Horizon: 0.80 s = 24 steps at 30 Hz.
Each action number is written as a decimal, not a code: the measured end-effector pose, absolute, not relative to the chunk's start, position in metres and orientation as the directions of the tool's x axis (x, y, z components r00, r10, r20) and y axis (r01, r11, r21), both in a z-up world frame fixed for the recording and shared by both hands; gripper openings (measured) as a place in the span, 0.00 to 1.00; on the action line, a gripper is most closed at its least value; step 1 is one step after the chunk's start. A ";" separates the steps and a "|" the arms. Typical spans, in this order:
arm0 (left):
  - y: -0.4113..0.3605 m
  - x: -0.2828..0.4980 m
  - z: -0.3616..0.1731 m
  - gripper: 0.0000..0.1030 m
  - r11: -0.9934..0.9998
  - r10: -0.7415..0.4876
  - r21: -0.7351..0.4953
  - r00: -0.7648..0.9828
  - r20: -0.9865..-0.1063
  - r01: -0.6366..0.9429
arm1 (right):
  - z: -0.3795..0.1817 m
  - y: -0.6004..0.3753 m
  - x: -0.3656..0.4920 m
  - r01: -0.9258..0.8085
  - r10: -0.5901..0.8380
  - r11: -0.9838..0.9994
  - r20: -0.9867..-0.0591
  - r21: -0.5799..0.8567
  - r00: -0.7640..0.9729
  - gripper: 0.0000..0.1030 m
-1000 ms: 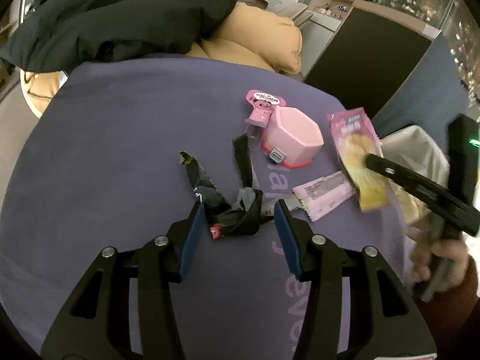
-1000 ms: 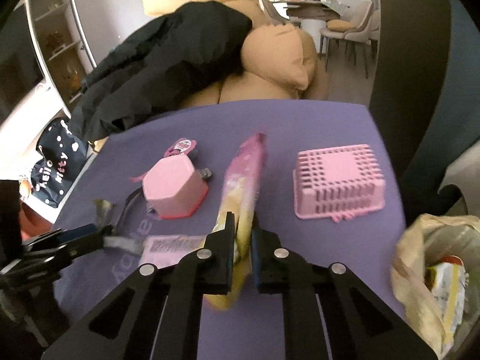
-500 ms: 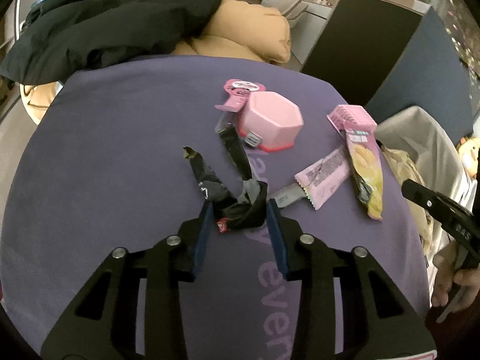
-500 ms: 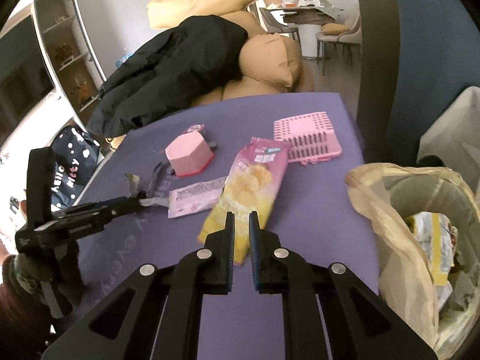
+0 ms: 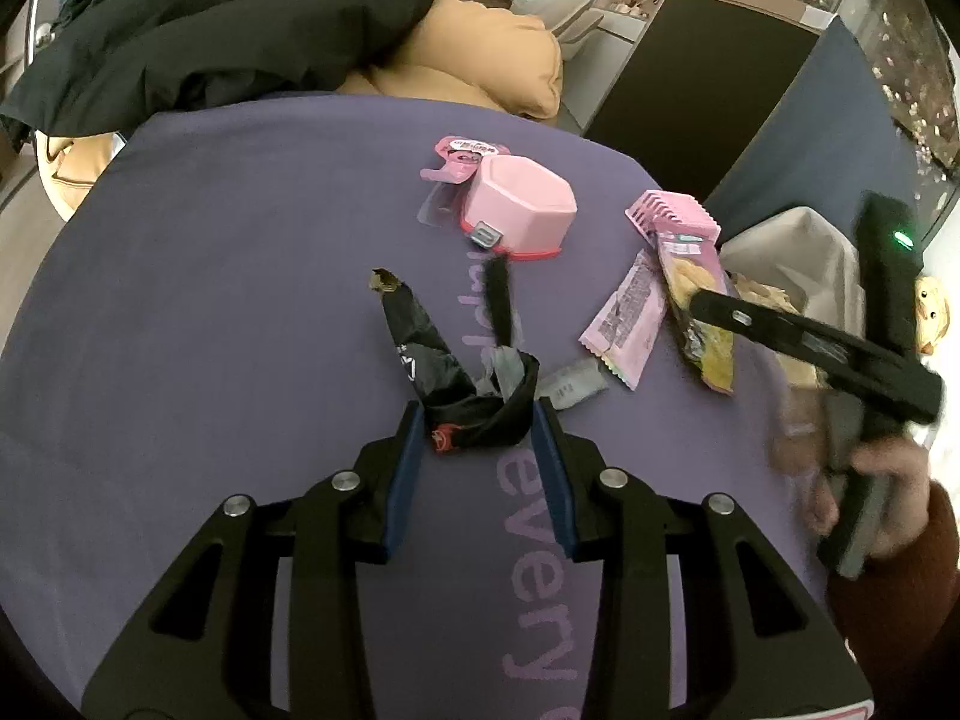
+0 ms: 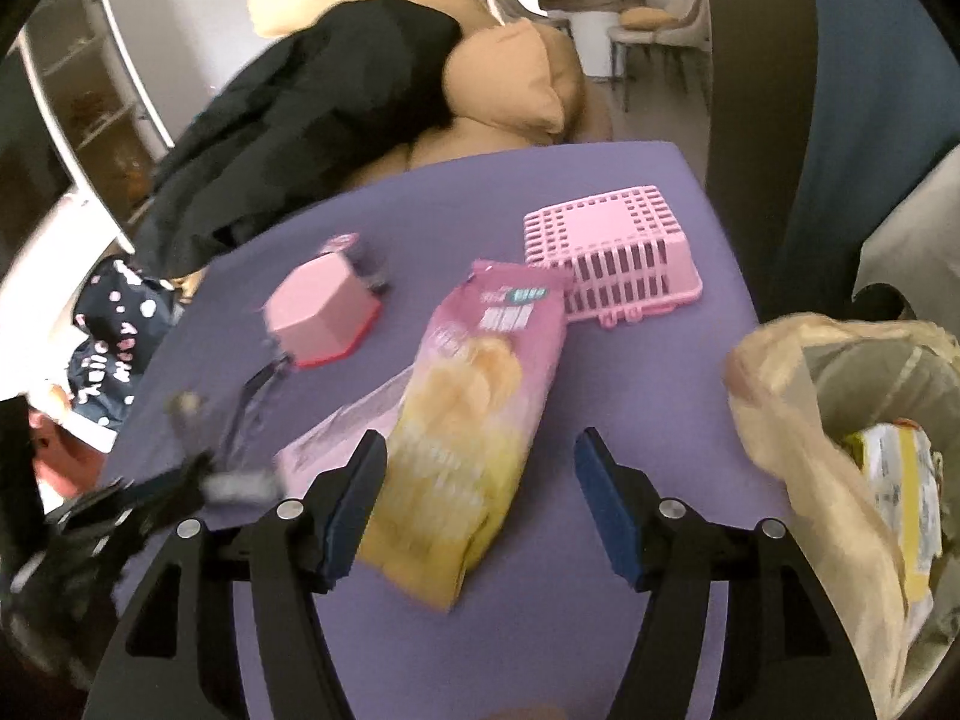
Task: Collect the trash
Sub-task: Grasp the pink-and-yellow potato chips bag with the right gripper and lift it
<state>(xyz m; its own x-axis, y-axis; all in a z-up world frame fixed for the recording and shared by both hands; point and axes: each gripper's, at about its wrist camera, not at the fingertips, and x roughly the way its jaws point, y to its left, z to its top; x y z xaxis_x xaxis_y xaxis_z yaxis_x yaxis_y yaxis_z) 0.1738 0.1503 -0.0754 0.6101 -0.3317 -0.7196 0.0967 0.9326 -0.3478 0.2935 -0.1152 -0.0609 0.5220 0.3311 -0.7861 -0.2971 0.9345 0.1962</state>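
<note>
My left gripper (image 5: pixel 477 420) is shut on a crumpled black wrapper (image 5: pixel 474 408) that lies on the purple cloth (image 5: pixel 210 270). The wrapper's torn strips stick out ahead of the pads. My right gripper (image 6: pixel 483 444) has its jaws opening. A pink and yellow snack bag (image 6: pixel 480 414) lies flat on the cloth between them, and neither pad presses on it. In the left wrist view, the right gripper's fingers (image 5: pixel 750 321) reach over that snack bag (image 5: pixel 699 300). A pink wrapper (image 5: pixel 630 324) and a small silver wrapper (image 5: pixel 570 387) lie between the two grippers.
A beige trash bag (image 6: pixel 774 420) gapes at the cloth's right edge with a yellow packet inside. A pink hexagonal box (image 5: pixel 522 210) and an upturned pink basket (image 6: pixel 606 252) stand further back. A black jacket (image 5: pixel 210 18) and tan cushions (image 5: pixel 492 60) lie behind.
The left jaws narrowed onto the black wrapper. The right gripper, earlier shut on the raised snack bag, now has its jaws wide apart and the bag lies flat on the cloth.
</note>
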 end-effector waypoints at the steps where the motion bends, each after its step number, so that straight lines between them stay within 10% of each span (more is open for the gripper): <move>1: 0.151 0.173 -0.074 0.34 0.932 -0.332 -0.350 0.612 -0.718 0.095 | -0.060 -0.112 0.298 -0.297 0.320 0.938 -0.784 0.182 0.532 0.60; 14: 0.157 0.173 -0.063 0.41 0.937 -0.295 -0.345 0.625 -0.723 0.043 | -0.066 -0.083 0.301 -0.349 0.186 0.937 -0.849 0.002 0.494 0.71; 18: 0.153 0.173 -0.062 0.42 0.933 -0.308 -0.355 0.619 -0.722 0.050 | -0.062 -0.091 0.294 -0.333 0.172 0.943 -0.828 -0.020 0.534 0.38; 24: 0.141 0.175 -0.062 0.45 0.938 -0.311 -0.339 0.610 -0.729 0.073 | -0.038 -0.112 0.280 -0.333 0.198 0.943 -0.794 -0.006 0.574 0.22</move>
<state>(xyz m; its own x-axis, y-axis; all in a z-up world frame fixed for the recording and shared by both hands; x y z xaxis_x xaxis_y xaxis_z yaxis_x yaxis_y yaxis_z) 0.1754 0.1412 -0.0625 0.6099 -0.3106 -0.7290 0.0731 0.9381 -0.3386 0.2803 -0.1118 -0.0379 0.5744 0.1977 -0.7944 -0.3327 0.9430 -0.0059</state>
